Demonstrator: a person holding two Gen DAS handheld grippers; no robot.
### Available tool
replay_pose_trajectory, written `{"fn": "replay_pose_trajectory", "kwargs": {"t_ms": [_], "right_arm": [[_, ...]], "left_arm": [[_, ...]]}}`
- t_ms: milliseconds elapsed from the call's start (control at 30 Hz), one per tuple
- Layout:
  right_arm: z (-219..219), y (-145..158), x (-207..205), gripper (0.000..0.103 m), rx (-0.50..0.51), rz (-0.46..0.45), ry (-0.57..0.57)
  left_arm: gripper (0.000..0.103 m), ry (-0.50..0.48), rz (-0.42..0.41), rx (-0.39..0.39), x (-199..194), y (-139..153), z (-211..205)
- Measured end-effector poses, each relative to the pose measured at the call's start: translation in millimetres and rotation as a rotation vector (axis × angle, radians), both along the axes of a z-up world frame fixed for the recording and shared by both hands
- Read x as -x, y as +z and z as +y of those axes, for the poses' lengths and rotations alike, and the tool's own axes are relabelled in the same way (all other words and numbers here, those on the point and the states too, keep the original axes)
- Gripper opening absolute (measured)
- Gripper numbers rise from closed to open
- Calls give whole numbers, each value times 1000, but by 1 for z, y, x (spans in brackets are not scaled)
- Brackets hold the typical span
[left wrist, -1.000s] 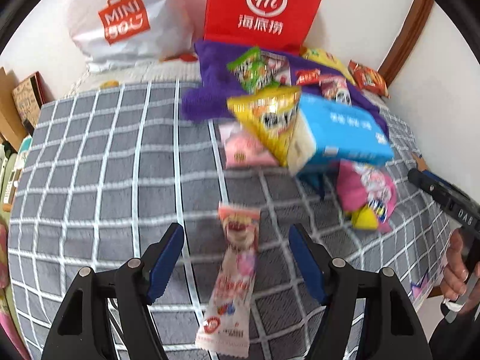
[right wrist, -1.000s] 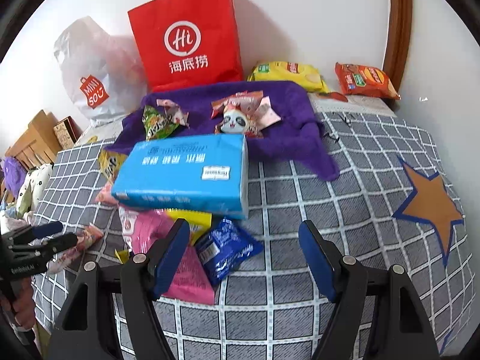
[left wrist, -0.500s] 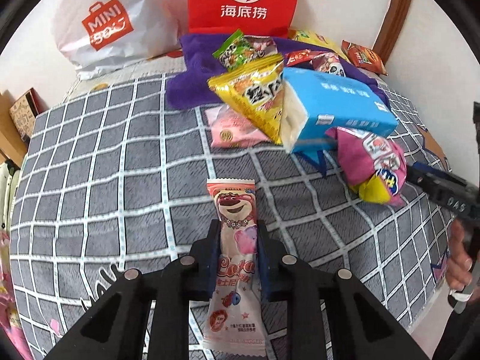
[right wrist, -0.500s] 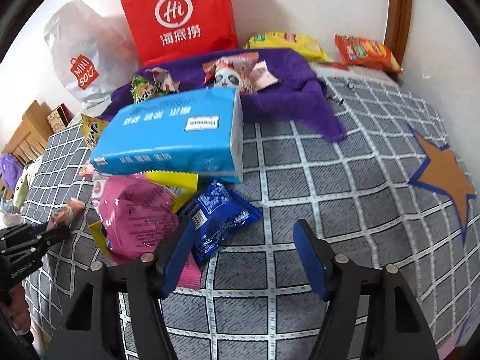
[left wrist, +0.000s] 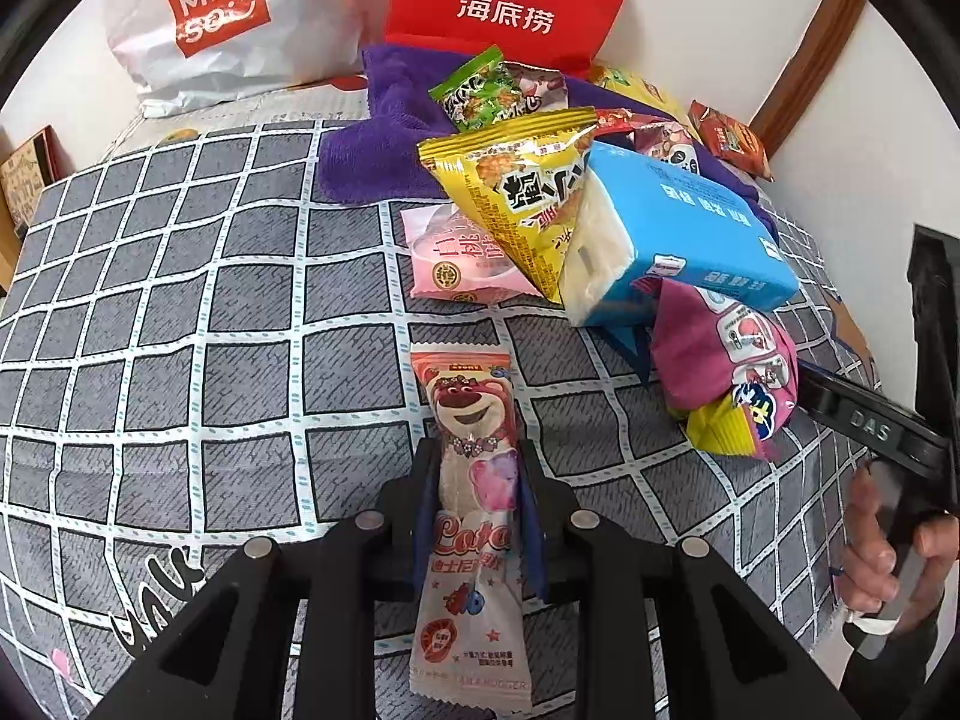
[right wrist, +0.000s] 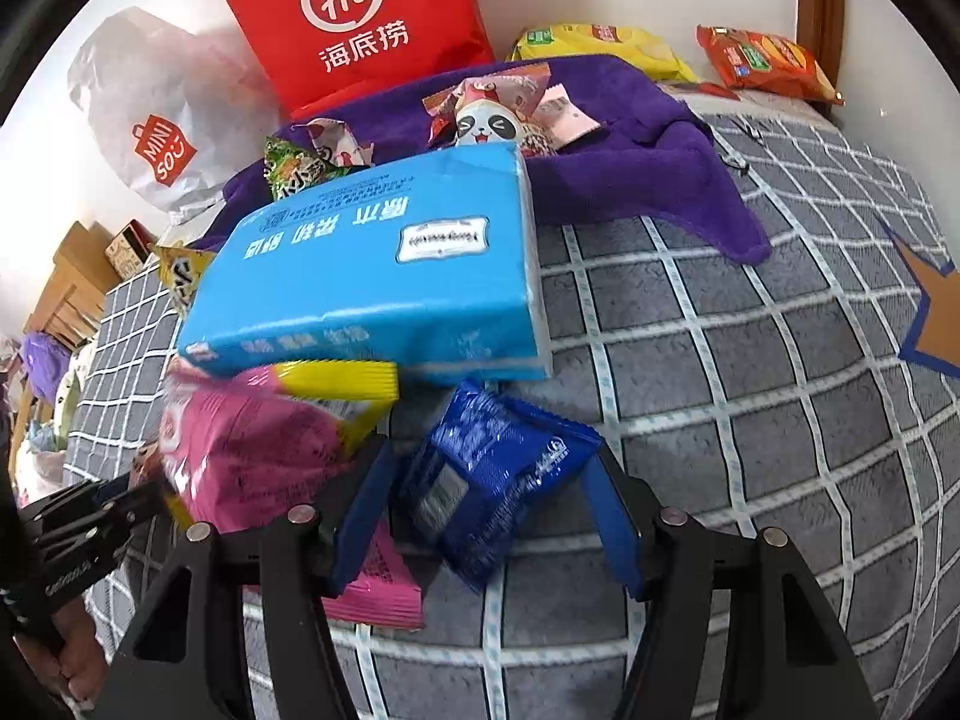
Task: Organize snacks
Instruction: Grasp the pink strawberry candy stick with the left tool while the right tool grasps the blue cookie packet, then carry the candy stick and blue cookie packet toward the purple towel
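Note:
My left gripper [left wrist: 477, 456] is shut on a long pink bear-print snack packet [left wrist: 474, 402] that lies on the grey checked bedspread [left wrist: 180, 300]; the pads pinch its middle. In the right wrist view my right gripper [right wrist: 487, 468] straddles a dark blue snack packet [right wrist: 510, 444], its jaws closing, with the pads close to the packet's edges and not visibly pressing. A pink bag [right wrist: 240, 450] lies just left of it, partly under the left finger. A blue tissue pack [right wrist: 372, 276] rests tilted on the snack pile behind.
A yellow chip bag [left wrist: 516, 180] and a pink pouch [left wrist: 456, 264] lie by the tissue pack. A purple towel [right wrist: 630, 150] holds several snacks. A red paper bag [right wrist: 354, 18] and a white plastic bag [left wrist: 210, 18] stand against the wall. A hand [left wrist: 882, 540] grips the right tool.
My left gripper closed from wide open onto the bear packet. My right gripper came down closer over the blue packet and its jaws narrowed.

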State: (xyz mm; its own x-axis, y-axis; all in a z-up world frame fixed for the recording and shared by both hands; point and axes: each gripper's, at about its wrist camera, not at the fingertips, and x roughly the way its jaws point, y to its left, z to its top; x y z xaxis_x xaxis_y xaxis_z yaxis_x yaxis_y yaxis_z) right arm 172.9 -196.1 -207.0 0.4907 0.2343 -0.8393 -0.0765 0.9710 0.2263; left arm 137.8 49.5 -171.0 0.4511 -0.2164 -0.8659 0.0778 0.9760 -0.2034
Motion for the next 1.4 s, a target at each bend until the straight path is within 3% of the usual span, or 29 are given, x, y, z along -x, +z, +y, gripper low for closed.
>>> {"fn": "replay_pose_trajectory", "kwargs": {"t_ms": [67,200,433,567,767,933,1067,1400], "right_arm": [[6,-1,-2,63,41,-17,0],[16,-1,1,46,152,-73,28],[-1,8,17,45,239,-111,53],[-20,-2,17,46,220,-65,6],[-24,-7,20,48,189,-96,-39],[-25,-2,17,46,116,-70,-47],[-24,12,23,44,76,-86,-30],[-29,65,40,42,96,-200,-42]], "left_arm": [[24,-4,-9,-18,2,0,-3],[24,-16,-27,-43,4,1,-6],[24,-9,-35,-6,5,1,0],[24,-2,-49,8,9,0,2],[23,34,-35,56,9,0,8],[21,38,-11,97,9,1,14],[21,32,-28,83,15,11,13],[21,-9,-114,78,27,57,-4]]}}
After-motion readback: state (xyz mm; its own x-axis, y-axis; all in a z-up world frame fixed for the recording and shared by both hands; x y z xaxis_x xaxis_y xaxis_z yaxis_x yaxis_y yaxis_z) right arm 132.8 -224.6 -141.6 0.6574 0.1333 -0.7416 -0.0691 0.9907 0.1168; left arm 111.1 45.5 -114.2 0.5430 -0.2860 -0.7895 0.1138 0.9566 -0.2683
